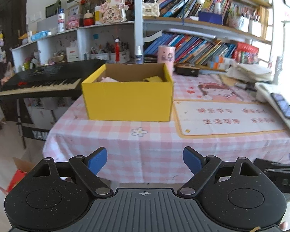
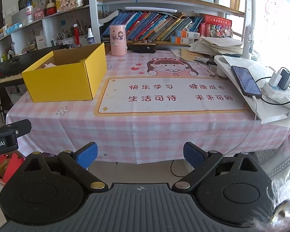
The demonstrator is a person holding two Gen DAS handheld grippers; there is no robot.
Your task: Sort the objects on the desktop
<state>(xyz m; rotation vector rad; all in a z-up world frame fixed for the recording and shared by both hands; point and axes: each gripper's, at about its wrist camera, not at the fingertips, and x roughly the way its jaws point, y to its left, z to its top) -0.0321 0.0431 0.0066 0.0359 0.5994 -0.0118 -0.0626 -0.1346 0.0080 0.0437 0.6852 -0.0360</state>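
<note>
A yellow cardboard box [image 1: 127, 98] stands open on the pink checked tablecloth [image 1: 145, 145]; a yellow roll [image 1: 153, 78] and something pale pink [image 1: 108, 79] lie inside it. The box also shows at the left of the right wrist view [image 2: 65, 79]. My left gripper [image 1: 145, 160] is open and empty, held off the table's front edge. My right gripper [image 2: 140, 155] is open and empty, also in front of the table edge. The left gripper's body shows at the left edge of the right wrist view [image 2: 3, 139].
A desk mat [image 2: 170, 94] with red characters lies right of the box. A pink cup [image 2: 118, 39], a black case [image 2: 144, 46], a paper pile [image 2: 216, 44], a phone [image 2: 245, 80] and a power strip [image 2: 276, 90] sit behind and right. A black keyboard [image 1: 42, 81] stands left.
</note>
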